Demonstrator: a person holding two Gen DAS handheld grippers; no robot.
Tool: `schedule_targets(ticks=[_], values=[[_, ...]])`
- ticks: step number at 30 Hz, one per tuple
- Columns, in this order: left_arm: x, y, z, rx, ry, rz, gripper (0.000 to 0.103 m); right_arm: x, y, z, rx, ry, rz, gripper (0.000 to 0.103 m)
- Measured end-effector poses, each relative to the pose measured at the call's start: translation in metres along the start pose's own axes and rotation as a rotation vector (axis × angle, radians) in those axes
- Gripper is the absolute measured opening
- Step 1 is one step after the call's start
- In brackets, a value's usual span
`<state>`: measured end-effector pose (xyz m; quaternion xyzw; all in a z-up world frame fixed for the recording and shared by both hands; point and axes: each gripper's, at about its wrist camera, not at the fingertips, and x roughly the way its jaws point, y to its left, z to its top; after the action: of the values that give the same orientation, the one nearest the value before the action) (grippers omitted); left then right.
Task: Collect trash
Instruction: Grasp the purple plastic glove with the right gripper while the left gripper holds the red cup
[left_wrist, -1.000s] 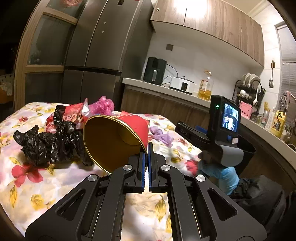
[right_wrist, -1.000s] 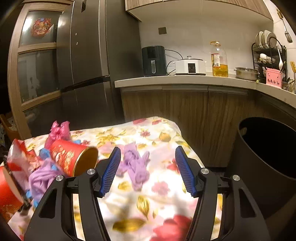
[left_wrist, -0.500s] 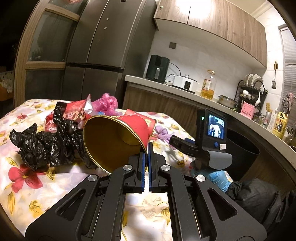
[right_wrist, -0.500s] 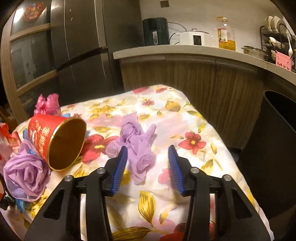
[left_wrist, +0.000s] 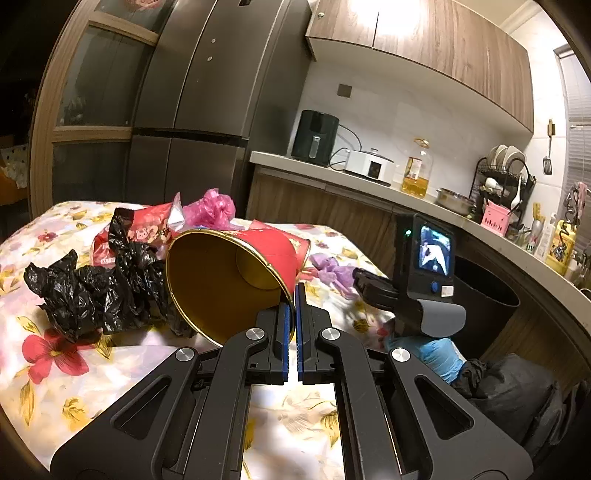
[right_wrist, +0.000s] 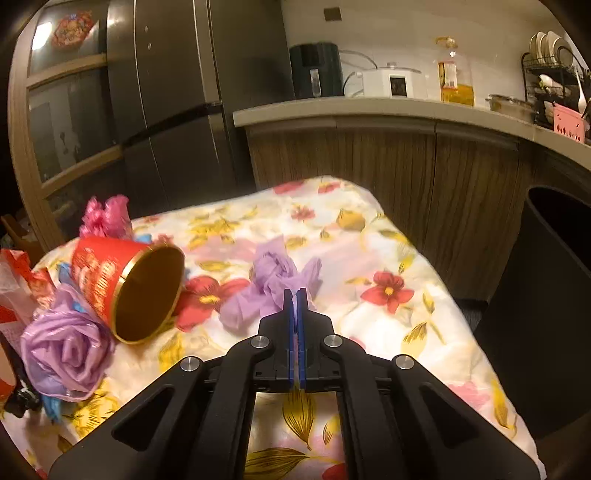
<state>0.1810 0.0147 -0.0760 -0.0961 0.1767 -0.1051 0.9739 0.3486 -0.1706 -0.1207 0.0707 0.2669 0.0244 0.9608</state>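
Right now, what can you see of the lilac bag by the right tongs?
The lilac bag is thin, crinkled, translucent plastic, twisted into a loose knot with flared ends. It lies crumpled on the floral cloth, right of the red cup and apart from it. The right tongs are shut on its near edge; a sliver of lilac shows between the blue pads.

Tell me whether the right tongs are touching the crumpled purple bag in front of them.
Touching. The right wrist view shows the right tongs shut with a fold of the purple bag pinched between the blue pads, the rest lying on the floral cloth.
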Motion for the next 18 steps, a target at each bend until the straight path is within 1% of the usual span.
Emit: schedule_targets(ticks=[4, 8, 12, 18], values=[[-0.003, -0.002, 0.004, 0.010, -0.003, 0.002, 0.002, -0.020, -0.002, 0.007, 0.010, -0.060, 0.011, 0.002], [-0.007, -0.004, 0.008, 0.020, -0.013, 0.002, 0.002, -0.050, -0.005, 0.013, 0.007, -0.120, 0.036, 0.002], [-0.009, -0.009, 0.012, 0.019, -0.014, -0.017, 0.002, -0.080, -0.008, 0.016, -0.005, -0.159, 0.061, 0.002], [-0.009, -0.028, 0.015, 0.041, -0.014, -0.049, 0.002, -0.124, -0.020, 0.020, 0.001, -0.193, 0.108, 0.002]])
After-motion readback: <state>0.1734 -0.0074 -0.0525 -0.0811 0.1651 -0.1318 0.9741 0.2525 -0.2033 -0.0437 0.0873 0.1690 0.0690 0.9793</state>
